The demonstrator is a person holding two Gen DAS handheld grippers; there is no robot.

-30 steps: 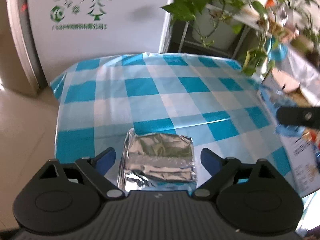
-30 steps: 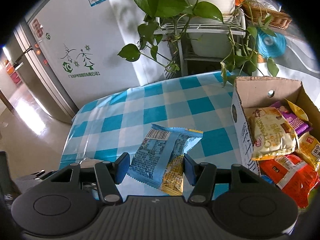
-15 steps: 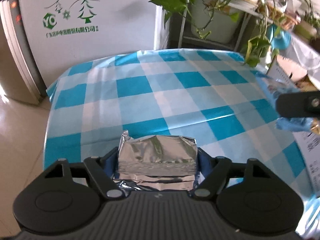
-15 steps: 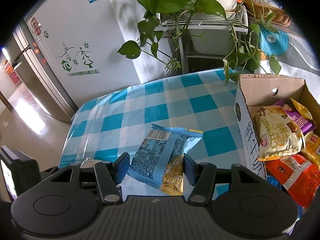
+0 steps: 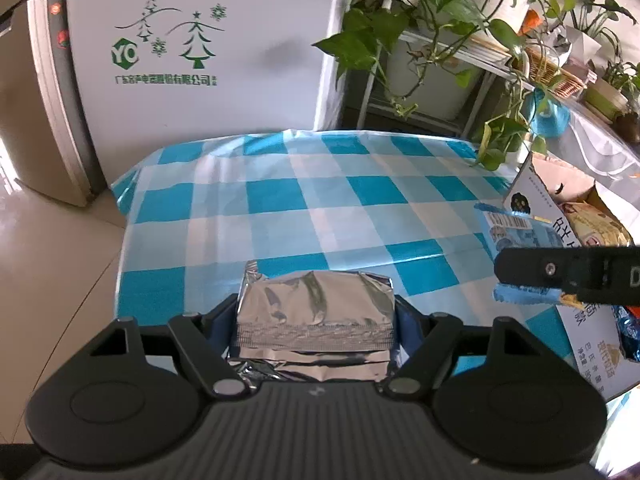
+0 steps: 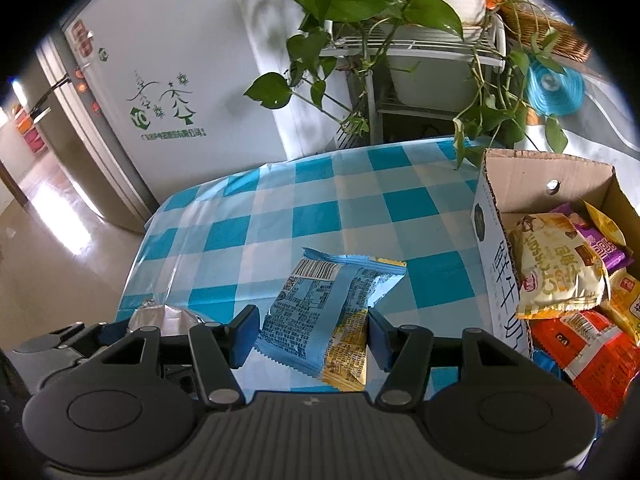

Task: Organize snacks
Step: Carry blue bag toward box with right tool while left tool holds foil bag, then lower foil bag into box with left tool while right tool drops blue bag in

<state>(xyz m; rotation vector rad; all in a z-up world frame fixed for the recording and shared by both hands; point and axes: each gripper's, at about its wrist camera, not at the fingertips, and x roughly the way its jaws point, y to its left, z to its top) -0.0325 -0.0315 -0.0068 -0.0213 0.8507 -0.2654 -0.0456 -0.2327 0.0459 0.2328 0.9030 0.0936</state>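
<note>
**Two packets gripped, box part-filled**

Left wrist view: the left claw (image 5: 316,320) clamps a silver foil packet (image 5: 314,312) at the worktop's (image 5: 320,200) near edge.

Right wrist view: the right claw (image 6: 310,334) grips a blue snack packet (image 6: 328,312) beside the cardboard box (image 6: 516,184) at the worktop's right edge, which contains a croissant bag (image 6: 560,268) and red (image 6: 592,348), purple (image 6: 600,244) and yellow packets (image 6: 624,304).

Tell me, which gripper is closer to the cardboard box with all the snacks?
Right. The right gripper, holding a blue packet, sits just beside the cardboard box. The left gripper, holding the silver packet, is farther away.
</note>
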